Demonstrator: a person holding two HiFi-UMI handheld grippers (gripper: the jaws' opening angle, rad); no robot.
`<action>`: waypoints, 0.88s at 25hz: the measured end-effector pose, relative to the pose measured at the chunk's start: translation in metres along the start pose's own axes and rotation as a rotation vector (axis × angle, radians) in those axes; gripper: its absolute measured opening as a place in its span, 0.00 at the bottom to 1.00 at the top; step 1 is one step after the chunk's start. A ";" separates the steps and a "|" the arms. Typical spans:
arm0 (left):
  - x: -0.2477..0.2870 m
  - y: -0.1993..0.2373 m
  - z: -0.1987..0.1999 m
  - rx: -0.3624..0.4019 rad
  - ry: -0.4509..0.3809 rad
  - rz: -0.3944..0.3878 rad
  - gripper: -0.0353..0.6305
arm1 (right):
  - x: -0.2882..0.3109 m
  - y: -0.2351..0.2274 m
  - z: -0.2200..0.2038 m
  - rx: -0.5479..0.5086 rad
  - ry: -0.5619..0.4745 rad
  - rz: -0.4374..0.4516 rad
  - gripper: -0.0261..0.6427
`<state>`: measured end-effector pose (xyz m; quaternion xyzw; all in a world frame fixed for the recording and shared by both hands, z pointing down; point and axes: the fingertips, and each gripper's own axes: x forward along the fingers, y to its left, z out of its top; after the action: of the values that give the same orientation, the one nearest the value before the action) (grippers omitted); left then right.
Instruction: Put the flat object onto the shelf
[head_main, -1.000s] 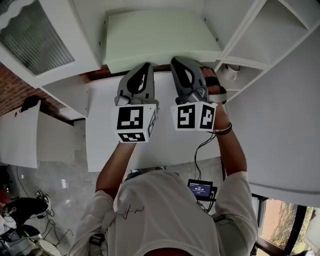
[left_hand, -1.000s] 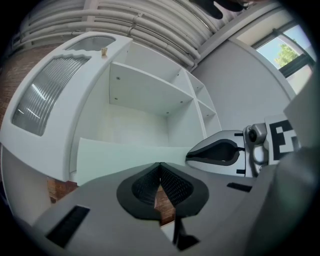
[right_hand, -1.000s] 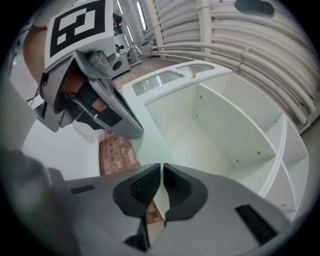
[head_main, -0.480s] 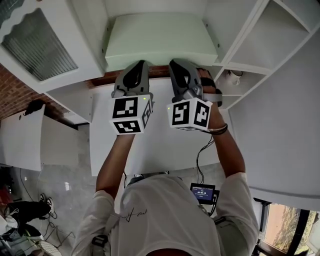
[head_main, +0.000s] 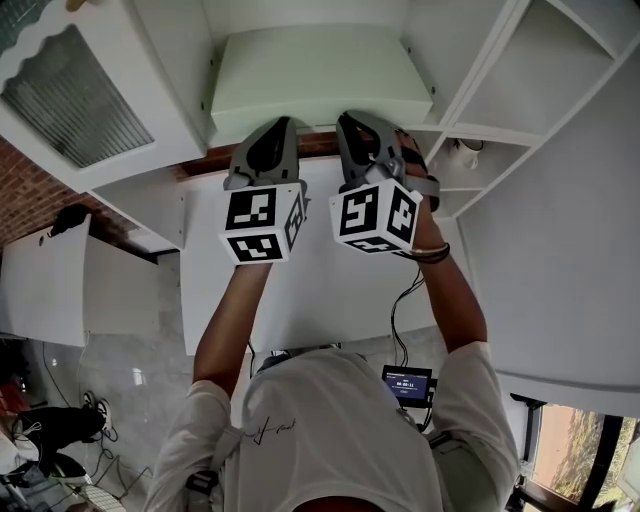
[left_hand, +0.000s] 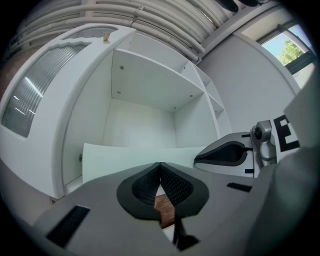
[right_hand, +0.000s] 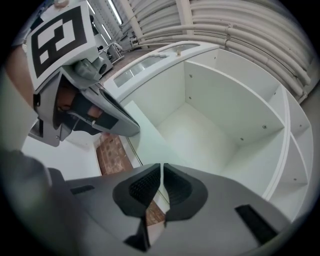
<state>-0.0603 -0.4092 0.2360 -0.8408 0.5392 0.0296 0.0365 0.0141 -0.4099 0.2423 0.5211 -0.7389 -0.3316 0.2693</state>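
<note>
White shelving (head_main: 500, 90) fills the head view. The pale green board (head_main: 320, 70) lies partly inside a compartment, with the left gripper (head_main: 272, 128) and right gripper (head_main: 352, 122) at its near edge.

Left gripper view: the jaws are clenched, with the tips against that edge.

Right gripper view: the jaws are likewise closed, grasping nothing.

Uneven pushing could skew the board and jam it.

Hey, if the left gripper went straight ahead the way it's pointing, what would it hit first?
The left gripper is shut on the board, which moves with it; past that, probably the shelf's back wall. Depth is unclear.
</note>
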 end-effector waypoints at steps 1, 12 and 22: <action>-0.002 0.000 0.001 -0.002 -0.003 0.001 0.08 | -0.001 0.001 0.000 0.010 0.000 0.004 0.10; -0.045 -0.011 0.009 -0.036 -0.037 -0.009 0.08 | -0.028 0.016 -0.007 0.218 -0.019 0.065 0.10; -0.092 -0.024 -0.020 -0.046 0.007 -0.016 0.08 | -0.073 0.053 -0.019 0.385 0.000 0.150 0.09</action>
<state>-0.0764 -0.3180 0.2643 -0.8459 0.5317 0.0387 0.0153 0.0199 -0.3318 0.2914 0.5064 -0.8255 -0.1631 0.1886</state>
